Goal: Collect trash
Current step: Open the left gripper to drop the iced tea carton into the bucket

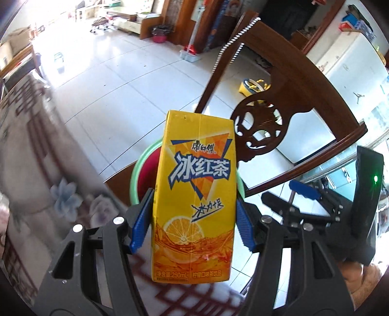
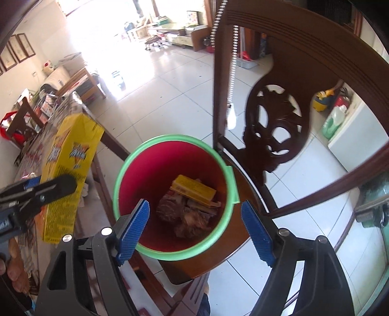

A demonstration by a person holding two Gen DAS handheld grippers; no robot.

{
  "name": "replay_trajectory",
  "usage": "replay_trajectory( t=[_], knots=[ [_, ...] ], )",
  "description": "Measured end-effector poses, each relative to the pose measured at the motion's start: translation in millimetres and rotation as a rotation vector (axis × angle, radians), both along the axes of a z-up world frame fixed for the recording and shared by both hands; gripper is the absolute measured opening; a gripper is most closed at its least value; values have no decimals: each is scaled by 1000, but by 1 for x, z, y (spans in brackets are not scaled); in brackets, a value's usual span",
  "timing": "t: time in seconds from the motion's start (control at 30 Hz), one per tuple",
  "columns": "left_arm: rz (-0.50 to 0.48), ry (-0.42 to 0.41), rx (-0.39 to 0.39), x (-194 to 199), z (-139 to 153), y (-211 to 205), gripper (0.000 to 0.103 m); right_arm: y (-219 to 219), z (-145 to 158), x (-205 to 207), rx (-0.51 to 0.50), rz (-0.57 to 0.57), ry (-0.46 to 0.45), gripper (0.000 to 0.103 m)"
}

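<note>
Pretty clearly someone's home, an open living and dining room. Glossy white tiled floor (image 2: 175,80) runs the whole way back, where sunlight pours in over a low pale TV-style cabinet (image 1: 128,21). Up close there's a dark carved wooden dining chair (image 2: 274,136) with a pierced back, pulled up by a table under a floral patterned tablecloth (image 1: 36,150). A small red plastic bin with a green rim (image 2: 126,165) sits on the chair seat. Framed pictures (image 2: 17,52) hang on the wall, a white fridge or freezer (image 1: 350,73) stands off to one side, and a yellow kids' ride-on toy (image 1: 252,87) is parked on the floor.
</note>
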State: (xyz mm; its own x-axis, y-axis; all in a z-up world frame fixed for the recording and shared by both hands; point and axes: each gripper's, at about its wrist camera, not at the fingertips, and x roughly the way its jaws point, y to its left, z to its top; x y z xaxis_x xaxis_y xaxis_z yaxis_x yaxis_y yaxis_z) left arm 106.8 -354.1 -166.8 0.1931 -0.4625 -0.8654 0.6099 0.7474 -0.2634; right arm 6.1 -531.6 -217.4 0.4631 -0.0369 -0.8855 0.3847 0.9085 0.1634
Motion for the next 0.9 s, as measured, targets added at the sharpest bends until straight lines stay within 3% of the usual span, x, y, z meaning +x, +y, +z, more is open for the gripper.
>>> replay_trajectory(
  t=[0.07,0.13,0.47,0.63,0.9],
  knots=[
    [-15,3,-5,0,0,-8,59,-1,0,-5,-4,-9,5,76],
    [-35,11,3,0,-3,-13,67,-1,1,-9,-10,-15,8,76],
    [14,-26,-38,-14,20,20,67,13,19,-11,-42,17,-26,76],
    [109,-47,-64,-26,38,67,68,42,35,0,-52,91,-64,76],
    [349,-66,-48,-49,52,173,71,115,52,19,-55,289,-106,81]
  ],
)
